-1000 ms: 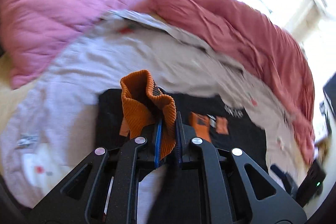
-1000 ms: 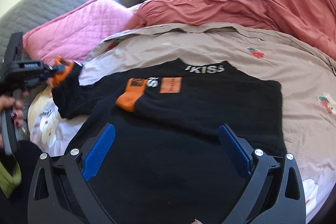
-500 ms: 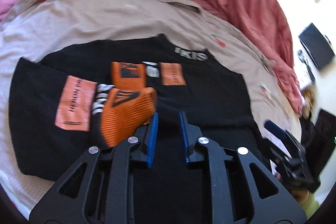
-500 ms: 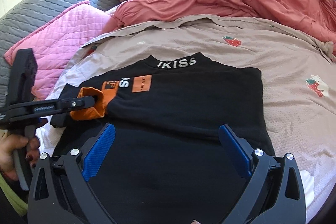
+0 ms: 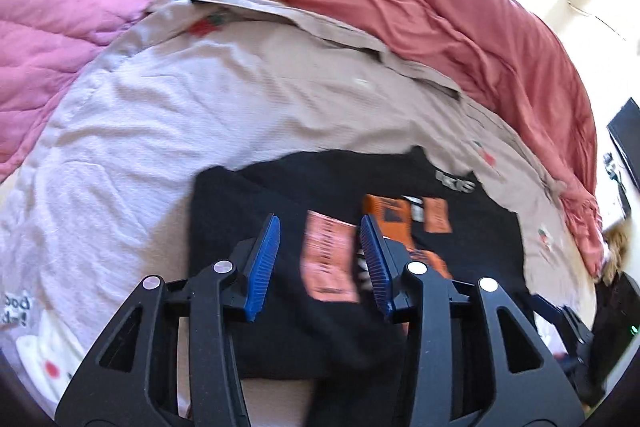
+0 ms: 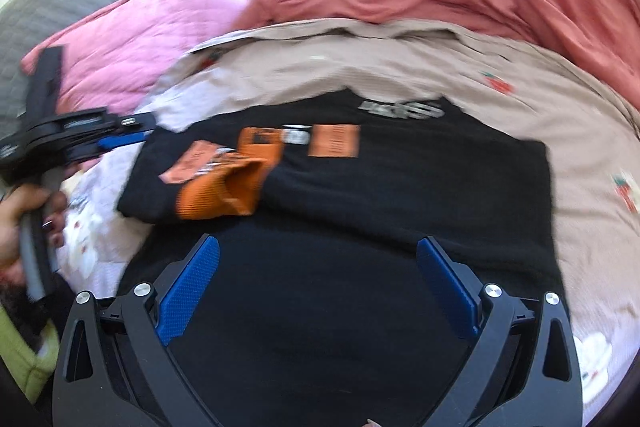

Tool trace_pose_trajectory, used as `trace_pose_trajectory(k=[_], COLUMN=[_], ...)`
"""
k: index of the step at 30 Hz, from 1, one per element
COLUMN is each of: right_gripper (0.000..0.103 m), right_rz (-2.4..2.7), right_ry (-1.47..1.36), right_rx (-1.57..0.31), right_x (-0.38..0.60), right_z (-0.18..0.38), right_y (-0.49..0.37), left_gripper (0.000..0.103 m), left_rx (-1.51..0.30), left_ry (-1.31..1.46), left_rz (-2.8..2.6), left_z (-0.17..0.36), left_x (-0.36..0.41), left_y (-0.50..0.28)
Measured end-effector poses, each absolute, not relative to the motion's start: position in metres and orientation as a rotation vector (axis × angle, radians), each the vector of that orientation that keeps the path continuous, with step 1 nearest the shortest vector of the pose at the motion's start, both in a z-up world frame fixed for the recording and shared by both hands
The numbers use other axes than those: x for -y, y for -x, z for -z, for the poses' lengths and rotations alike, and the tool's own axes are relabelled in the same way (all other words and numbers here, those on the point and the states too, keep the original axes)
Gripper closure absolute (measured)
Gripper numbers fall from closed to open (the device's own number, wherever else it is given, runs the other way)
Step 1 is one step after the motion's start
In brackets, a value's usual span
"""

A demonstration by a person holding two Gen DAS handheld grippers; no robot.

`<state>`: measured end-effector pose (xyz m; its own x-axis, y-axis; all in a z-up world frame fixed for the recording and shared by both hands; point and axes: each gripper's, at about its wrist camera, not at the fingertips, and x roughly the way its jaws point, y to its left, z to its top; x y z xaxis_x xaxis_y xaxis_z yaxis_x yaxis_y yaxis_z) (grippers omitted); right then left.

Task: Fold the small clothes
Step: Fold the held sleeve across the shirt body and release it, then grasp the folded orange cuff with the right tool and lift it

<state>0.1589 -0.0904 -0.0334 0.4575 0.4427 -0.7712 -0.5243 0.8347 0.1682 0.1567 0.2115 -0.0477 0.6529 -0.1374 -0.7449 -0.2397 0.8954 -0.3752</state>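
Left fingers (image 5: 318,263) partly apart, just been opening, nothing gripped — right fingers (image 6: 318,293) spread wide, empty. Black sweater (image 6: 400,195) lies flat on bed (image 6: 400,67), orange cuff (image 6: 218,195) folded across it.

White lettering at the collar of the black sweater (image 6: 400,195) is too blurred to read; the print on its orange patches (image 6: 334,141) is likewise illegible.

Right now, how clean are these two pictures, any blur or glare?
Left wrist view: glare blows out the top right, the black top smears with motion, fisheye bends the edges. Right wrist view: blurred throughout, the neck lettering unreadable, lighting even.
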Motion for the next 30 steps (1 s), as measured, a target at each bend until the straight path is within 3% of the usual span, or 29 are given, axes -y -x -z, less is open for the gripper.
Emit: trace_pose_trajectory(k=[5,12,18,20,21,26,28,30], right_gripper=[0.004,0.004,0.005,0.021,0.04,0.056,0.071,0.074], right_rz=[-0.708,-0.672,-0.609,-0.625,-0.632,-0.673,-0.689,-0.695], right_ry=[0.08,-0.067,-0.192,-0.244,-0.256,-0.22,-0.196,-0.169], right_rx=[-0.97,-1.105,-1.213,-1.237,-1.248,-1.207,-1.174,-1.134], right_x=[0.037,0.0,-0.009,-0.01,-0.012,-0.017,-0.017,-0.016], right_z=[0.033,0.058,0.085,0.091,0.093,0.086,0.08,0.072], right_y=[-0.161,-0.189,-0.207,-0.21,-0.211,-0.205,-0.203,-0.201], left_gripper=[0.068,0.056,0.055,0.052,0.052,0.052,0.052,0.052], left_rx=[-0.883,-0.906,-0.944,-0.933,-0.93,-0.919,-0.913,-0.908], left_ry=[0.456,0.445,0.444,0.457,0.458,0.479,0.488,0.493], left_rz=[-0.059,-0.042,-0.041,-0.036,-0.035,-0.045,-0.049,-0.048], left_z=[0.057,0.063,0.07,0.068,0.067,0.067,0.066,0.066], left_x=[-0.225,-0.226,-0.225,-0.227,-0.227,-0.234,-0.236,-0.237], left_y=[-0.165,-0.17,-0.175,-0.175,-0.175,-0.174,-0.174,-0.173])
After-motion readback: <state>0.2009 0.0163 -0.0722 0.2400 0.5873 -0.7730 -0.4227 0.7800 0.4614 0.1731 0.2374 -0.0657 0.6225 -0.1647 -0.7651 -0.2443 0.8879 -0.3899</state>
